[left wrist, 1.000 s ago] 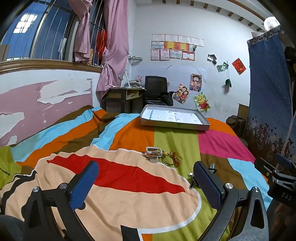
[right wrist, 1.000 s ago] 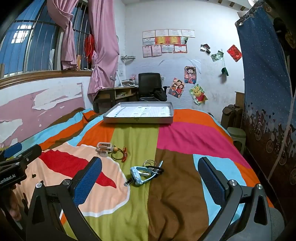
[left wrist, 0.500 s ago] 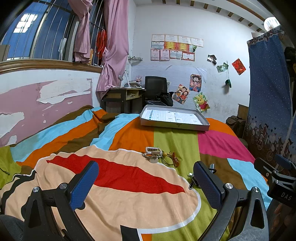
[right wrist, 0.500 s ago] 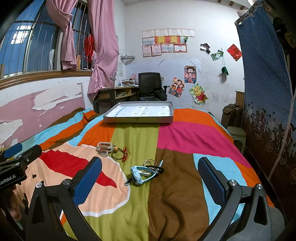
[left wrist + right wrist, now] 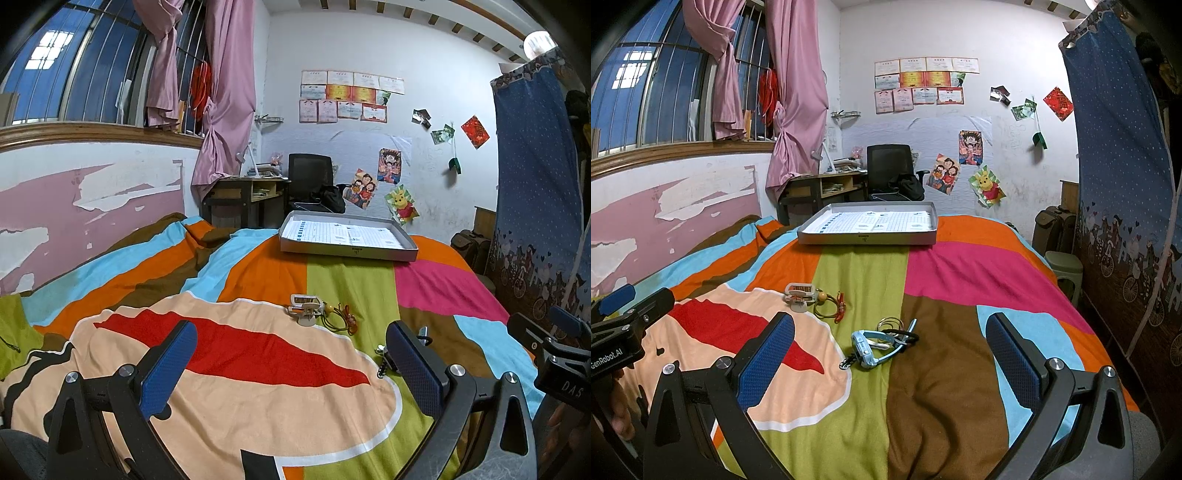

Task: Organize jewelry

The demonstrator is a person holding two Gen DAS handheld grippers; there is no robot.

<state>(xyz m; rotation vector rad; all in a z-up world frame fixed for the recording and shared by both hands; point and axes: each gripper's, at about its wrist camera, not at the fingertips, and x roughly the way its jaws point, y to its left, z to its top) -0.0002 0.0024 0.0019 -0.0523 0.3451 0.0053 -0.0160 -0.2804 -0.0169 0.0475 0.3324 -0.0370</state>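
Note:
A beige hair clip [image 5: 306,309] [image 5: 800,295] lies on the striped bedspread beside a green cord bracelet with a wooden bead [image 5: 338,317] [image 5: 829,303]. Nearer the right gripper lies a light-blue watch [image 5: 866,345] tangled with thin metal rings [image 5: 891,324] and a dark band. A grey tray [image 5: 347,240] [image 5: 868,229] lined with gridded paper rests at the far end of the bed. My left gripper [image 5: 291,363] is open, short of the clip, and its right finger hides most of the watch. My right gripper [image 5: 890,363] is open, just behind the watch.
The bed [image 5: 960,280] fills the foreground, with a peeling pink wall [image 5: 74,206] along its left side. Beyond the tray stand a desk [image 5: 243,192] and a black office chair [image 5: 890,170]. A blue curtain [image 5: 1123,147] and a green stool [image 5: 1065,266] are to the right.

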